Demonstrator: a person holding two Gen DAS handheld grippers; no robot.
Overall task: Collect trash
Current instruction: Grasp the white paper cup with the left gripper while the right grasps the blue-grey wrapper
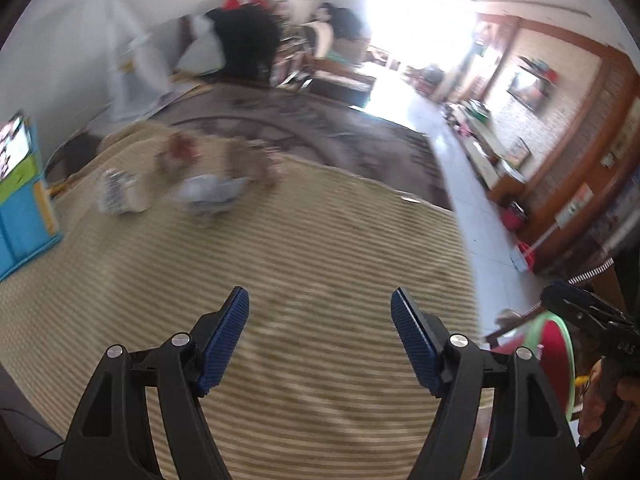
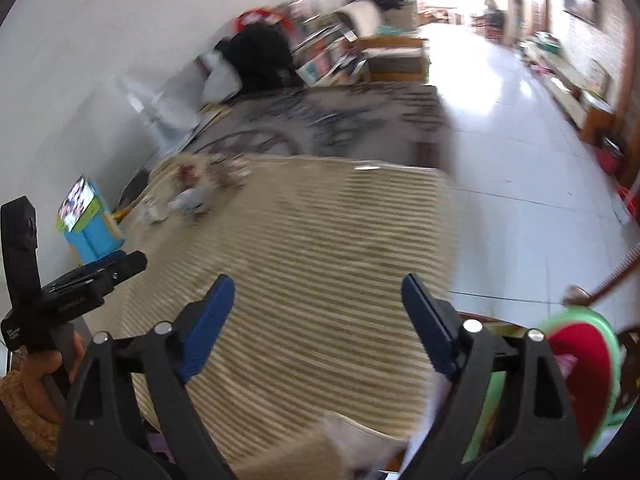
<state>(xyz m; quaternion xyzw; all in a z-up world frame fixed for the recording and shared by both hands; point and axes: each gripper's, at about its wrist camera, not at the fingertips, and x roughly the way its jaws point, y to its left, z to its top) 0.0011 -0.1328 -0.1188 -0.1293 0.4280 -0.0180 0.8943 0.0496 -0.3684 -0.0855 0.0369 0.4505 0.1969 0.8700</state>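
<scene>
Several pieces of trash lie blurred at the far left of the striped beige mat (image 1: 320, 248): a crumpled grey-white paper (image 1: 208, 194), a white printed wrapper (image 1: 120, 192) and a brown-red scrap (image 1: 180, 152). The right wrist view shows the same cluster (image 2: 188, 200) far ahead on the left. My left gripper (image 1: 320, 300) hangs open over bare mat, nothing between its blue pads. My right gripper (image 2: 317, 284) is open too, wide and empty. A round bin with a green rim and red inside (image 2: 580, 364) sits at the lower right, also visible from the left wrist (image 1: 556, 352).
A blue box (image 1: 24, 216) stands by the white wall, left of the trash. Beyond the mat lies a dark patterned rug (image 1: 320, 120), with a black bag (image 1: 248, 44) and clutter behind it. White tiled floor (image 2: 520, 160) runs along the right. A blurred beige shape (image 2: 340, 440) lies at the right wrist view's bottom.
</scene>
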